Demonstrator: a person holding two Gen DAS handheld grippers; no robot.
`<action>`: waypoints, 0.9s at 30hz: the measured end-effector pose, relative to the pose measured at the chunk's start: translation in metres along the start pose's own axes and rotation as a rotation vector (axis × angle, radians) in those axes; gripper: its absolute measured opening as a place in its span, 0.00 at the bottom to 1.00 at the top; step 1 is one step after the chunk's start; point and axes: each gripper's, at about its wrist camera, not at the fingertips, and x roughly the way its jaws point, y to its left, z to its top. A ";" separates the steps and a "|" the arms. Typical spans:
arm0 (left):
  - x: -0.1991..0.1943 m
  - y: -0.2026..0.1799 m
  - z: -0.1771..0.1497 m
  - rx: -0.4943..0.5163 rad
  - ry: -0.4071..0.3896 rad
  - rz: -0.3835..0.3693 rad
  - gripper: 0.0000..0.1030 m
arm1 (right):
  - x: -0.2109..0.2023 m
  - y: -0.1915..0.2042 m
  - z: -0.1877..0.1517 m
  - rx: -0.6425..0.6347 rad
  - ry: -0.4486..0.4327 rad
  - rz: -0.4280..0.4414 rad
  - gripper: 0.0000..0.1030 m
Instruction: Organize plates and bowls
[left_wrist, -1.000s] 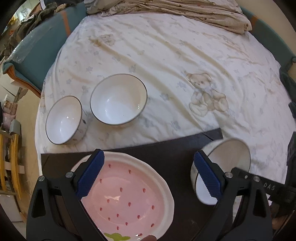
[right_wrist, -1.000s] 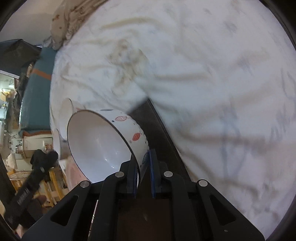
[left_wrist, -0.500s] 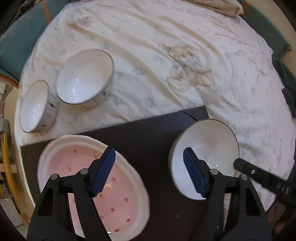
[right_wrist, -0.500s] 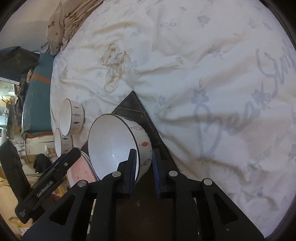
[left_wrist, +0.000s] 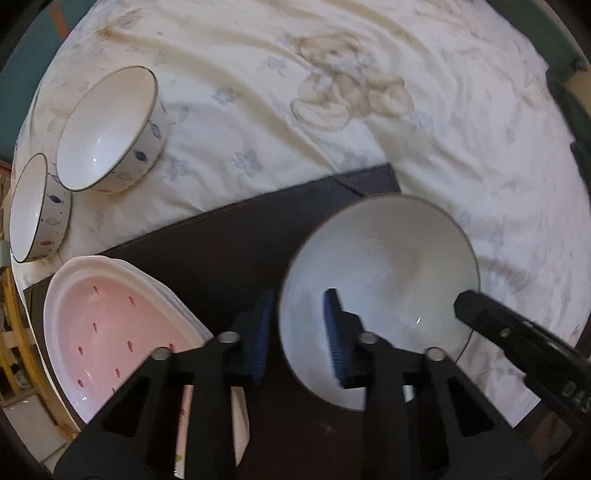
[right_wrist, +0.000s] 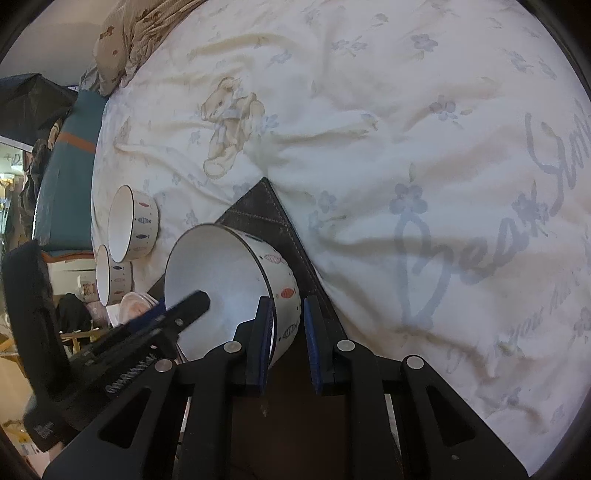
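**Inspector:** Left tool (left_wrist: 297, 328): its jaws have just been closing and now straddle the near rim of the white fish-patterned ceramic bowl (left_wrist: 380, 295), one blue pad outside the wall, one inside. The gap is narrow, but motion blur stops me confirming that the pads press. Right tool (right_wrist: 286, 343): narrow too, clamped on the opposite rim of the same bowl, which hangs tilted over the dark stitched mat (right_wrist: 273, 206).

**Assistant:** So the main hazard?

**Inspector:** A two-handed exchange. If the right tool lets go before the left has a firm bite, the glazed rim may slip and the bowl drop onto the mat. If both pull at once, the rim could twist or chip.

**Assistant:** And around it?

**Inspector:** The pink strawberry-dotted plate stack (left_wrist: 122, 325) lies just beside the left tool; a swing could knock it. Two matching white bowls (left_wrist: 107, 133) sit well apart on the cream bear-print bedsheet (left_wrist: 332, 92), soft footing on which stacked bowls could tip.
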 end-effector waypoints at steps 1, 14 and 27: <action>0.002 -0.001 0.000 -0.005 0.002 0.006 0.19 | -0.001 0.000 0.001 0.000 -0.003 0.002 0.20; 0.001 -0.009 -0.009 0.019 -0.007 0.063 0.06 | 0.000 0.017 -0.001 -0.112 -0.031 -0.084 0.10; -0.042 -0.002 -0.022 0.028 -0.085 0.076 0.06 | -0.022 0.030 -0.009 -0.147 -0.078 -0.062 0.10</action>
